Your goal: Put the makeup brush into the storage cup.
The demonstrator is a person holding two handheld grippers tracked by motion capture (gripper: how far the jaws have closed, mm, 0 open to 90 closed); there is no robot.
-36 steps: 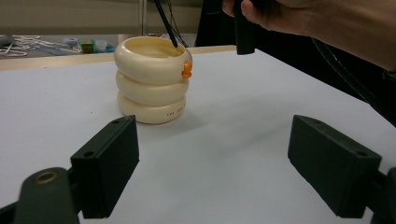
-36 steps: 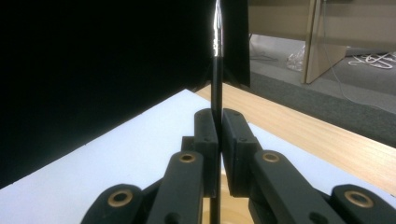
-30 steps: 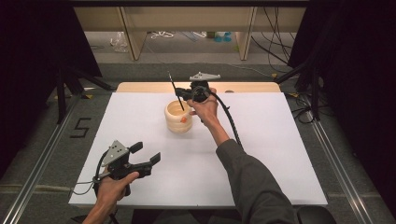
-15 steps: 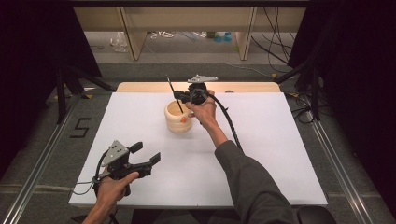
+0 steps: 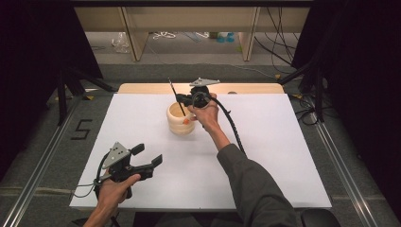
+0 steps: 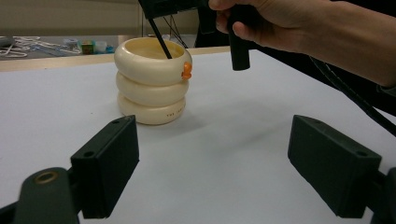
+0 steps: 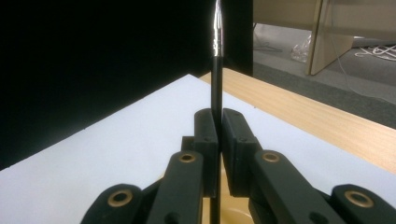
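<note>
The right gripper (image 5: 185, 99) is clamped on a thin black pen (image 5: 177, 97), its jaws pressed flat against the shaft. It holds the pen over the cream holder (image 5: 180, 119), a cup shaped like three stacked rings. The pen slants, with its lower end already inside the holder's mouth and its silver-tipped upper end leaning away from the hand. This pinch partway along the shaft probably lets the person steer the lower end through the opening before letting go. In the right gripper view the pen (image 7: 215, 70) rises straight out from between the shut pads, and the holder's yellowish rim (image 7: 233, 214) lies directly beneath them.

The left gripper (image 5: 150, 161) rests on the white table (image 5: 283, 156) well in front of the holder and to its left, with its jaws standing wide apart and nothing between them. It seems parked there to stay clear of the work.

A small orange knob (image 6: 187, 71) sticks out from the holder's top ring on the side facing the right hand (image 6: 280, 23). The surface around the holder is bare. A strip of wood (image 5: 246, 88) runs just behind the holder along the table's far edge, and cables lie on the floor beyond. Nothing blocks the holder's mouth; the only thing to mind is the rim itself, which the slanted pen could catch.
</note>
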